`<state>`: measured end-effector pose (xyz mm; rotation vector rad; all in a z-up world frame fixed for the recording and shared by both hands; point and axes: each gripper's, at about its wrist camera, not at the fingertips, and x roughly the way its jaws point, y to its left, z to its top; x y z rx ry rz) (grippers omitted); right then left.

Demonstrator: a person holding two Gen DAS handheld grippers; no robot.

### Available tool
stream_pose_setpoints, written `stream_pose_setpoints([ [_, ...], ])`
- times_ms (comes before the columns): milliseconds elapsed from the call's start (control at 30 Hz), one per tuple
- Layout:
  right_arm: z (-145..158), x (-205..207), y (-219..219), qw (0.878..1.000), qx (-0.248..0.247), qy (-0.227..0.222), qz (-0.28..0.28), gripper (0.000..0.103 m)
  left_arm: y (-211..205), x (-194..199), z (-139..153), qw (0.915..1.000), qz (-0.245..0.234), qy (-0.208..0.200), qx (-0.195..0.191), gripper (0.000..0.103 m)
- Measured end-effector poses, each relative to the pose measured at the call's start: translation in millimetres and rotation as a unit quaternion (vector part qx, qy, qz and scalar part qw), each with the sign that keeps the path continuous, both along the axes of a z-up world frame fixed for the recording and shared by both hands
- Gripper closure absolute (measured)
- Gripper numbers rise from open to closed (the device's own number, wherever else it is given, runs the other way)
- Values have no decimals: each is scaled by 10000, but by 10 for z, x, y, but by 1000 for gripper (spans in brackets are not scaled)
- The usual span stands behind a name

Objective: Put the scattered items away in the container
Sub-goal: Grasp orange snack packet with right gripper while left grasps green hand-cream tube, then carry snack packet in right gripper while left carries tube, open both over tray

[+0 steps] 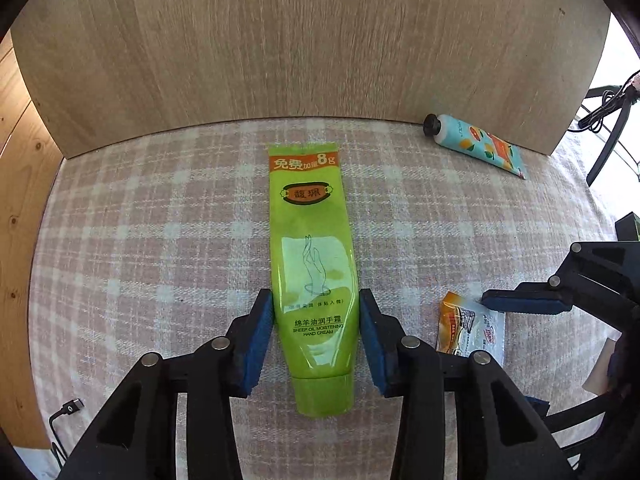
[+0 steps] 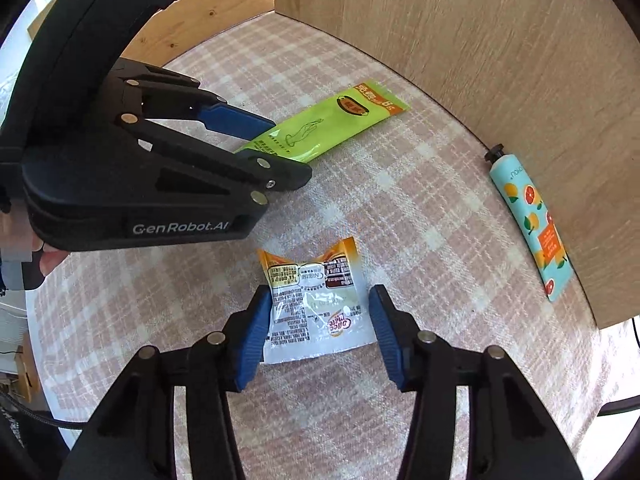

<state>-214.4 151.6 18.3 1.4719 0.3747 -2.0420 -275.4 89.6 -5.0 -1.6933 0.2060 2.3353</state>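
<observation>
A green hand cream tube (image 1: 312, 240) lies lengthwise on the pink checked cloth (image 1: 160, 240), cap toward me. My left gripper (image 1: 316, 320) straddles its lower body, and both blue pads touch the tube's sides. A white and orange creamer sachet (image 2: 316, 304) lies flat to the right of it. My right gripper (image 2: 320, 316) is down over the sachet with its pads against the two side edges. In the right wrist view the left gripper (image 2: 290, 146) comes in from the left over the green tube (image 2: 320, 128). No container is in view.
A pale blue tube with a citrus print (image 1: 480, 146) (image 2: 532, 224) lies against the upright wooden board (image 1: 300, 40) at the back right. A black USB cable (image 1: 68, 408) rests at the cloth's near left edge. A person's hand (image 2: 48, 260) holds the left gripper.
</observation>
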Motion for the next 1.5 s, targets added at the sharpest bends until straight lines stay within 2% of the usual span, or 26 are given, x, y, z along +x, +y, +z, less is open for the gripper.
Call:
stream_pose_setpoints([
  [33, 30, 13, 19, 10000, -77, -5, -35, 64, -43, 44, 0, 10000, 56, -6, 76, 64],
  [67, 57, 24, 41, 9998, -180, -63, -77, 95, -93, 101, -2, 9998, 103, -22, 163, 64],
  [200, 33, 68, 92, 9993, -113, -91, -346, 95, -145, 308, -31, 9998, 92, 5, 150, 64],
  [300, 58, 55, 114, 9978, -361, -79, -553, 96, -222, 440, -1, 9996, 177, 44, 230, 64],
  [400, 198, 141, 266, 9931, -759, -17, -893, 99, -262, 586, 162, 9988, 205, 242, 378, 64],
  [600, 571, 509, 765, 9782, -1361, 225, -1555, 100, -277, 888, 543, 9967, -47, 522, 626, 64],
  [700, 777, 804, 1199, 9646, -1682, 313, -2007, 100, -38, 970, 778, 9947, -324, 566, 797, 64],
  [833, 1046, 1240, 1789, 9440, -1969, 601, -2577, 100, 510, 1179, 1032, 9885, -911, 673, 997, 64],
  [967, 1353, 1771, 2531, 9214, -2018, 870, -3206, 100, 1242, 1365, 1225, 9760, -1722, 736, 1109, 64],
  [1033, 1462, 2040, 2896, 9088, -1934, 1014, -3555, 100, 1537, 1531, 1432, 9664, -2115, 744, 1257, 64],
  [1167, 1646, 2573, 3723, 8791, -1504, 1311, -4330, 100, 2295, 1792, 1568, 9445, -2827, 765, 1488, 64],
  [1300, 1646, 2954, 4451, 8481, -1058, 1331, -5018, 100, 3020, 2024, 1522, 9253, -3351, 652, 1651, 64],
  [1367, 1602, 3116, 4719, 8363, -834, 1297, -5262, 100, 3300, 2151, 1515, 9166, -3582, 604, 1669, 64],
  [1500, 1479, 3344, 5041, 8194, -762, 1154, -5562, 100, 3716, 2377, 1536, 9015, -3977, 708, 1551, 64],
])
